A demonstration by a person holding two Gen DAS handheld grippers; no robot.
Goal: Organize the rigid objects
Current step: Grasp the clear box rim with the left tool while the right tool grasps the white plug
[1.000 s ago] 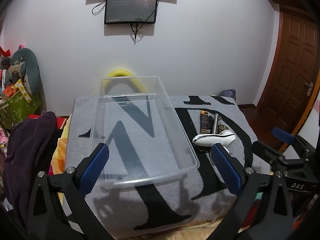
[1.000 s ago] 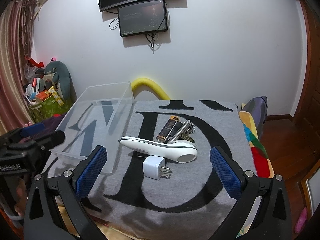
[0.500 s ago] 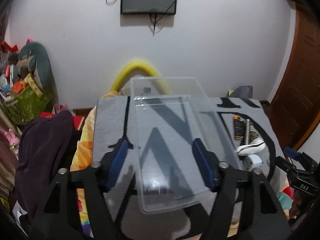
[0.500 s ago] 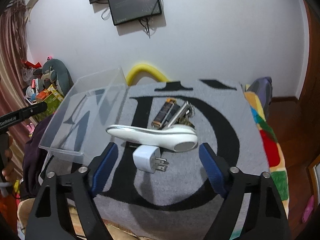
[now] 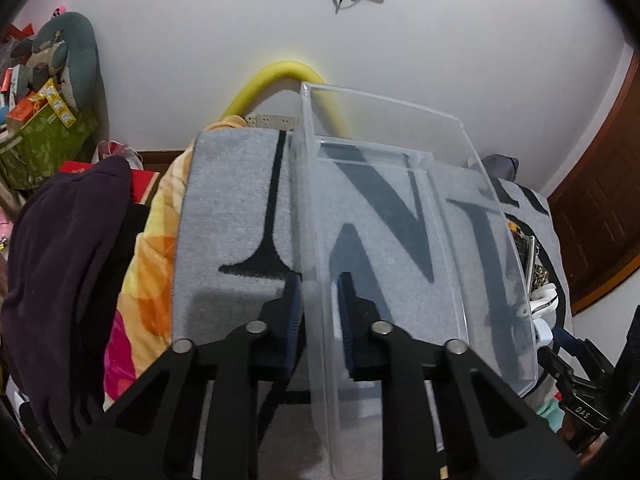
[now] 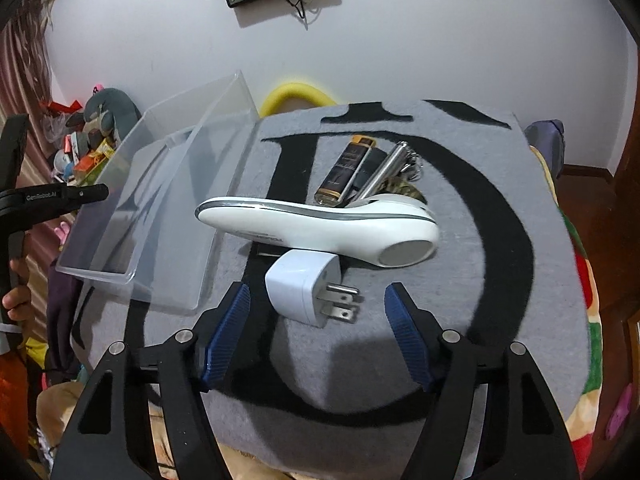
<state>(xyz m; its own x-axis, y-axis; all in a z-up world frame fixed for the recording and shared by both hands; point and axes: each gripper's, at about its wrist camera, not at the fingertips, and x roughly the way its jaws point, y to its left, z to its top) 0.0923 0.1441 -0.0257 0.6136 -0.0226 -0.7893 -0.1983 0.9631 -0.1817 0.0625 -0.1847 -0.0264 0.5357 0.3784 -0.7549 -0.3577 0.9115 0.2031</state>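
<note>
left gripper (image 5: 318,312) pinches clear bin (image 5: 400,240) wall between its pads, steadying it | right gripper (image 6: 318,320) spread, white charger (image 6: 302,290) between its fingertips for pickup | massager (image 6: 320,228) just beyond

I count one clear plastic bin (image 6: 160,208); one white plug adapter (image 6: 304,292); one white handheld device (image 6: 320,228); one brown and gold lighter (image 6: 346,170); one silver metal stick (image 6: 386,172); my two grippers (image 5: 318,320) (image 6: 318,336).

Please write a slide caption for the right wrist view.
Open right gripper straddles white plug adapter on grey blanket.
</note>
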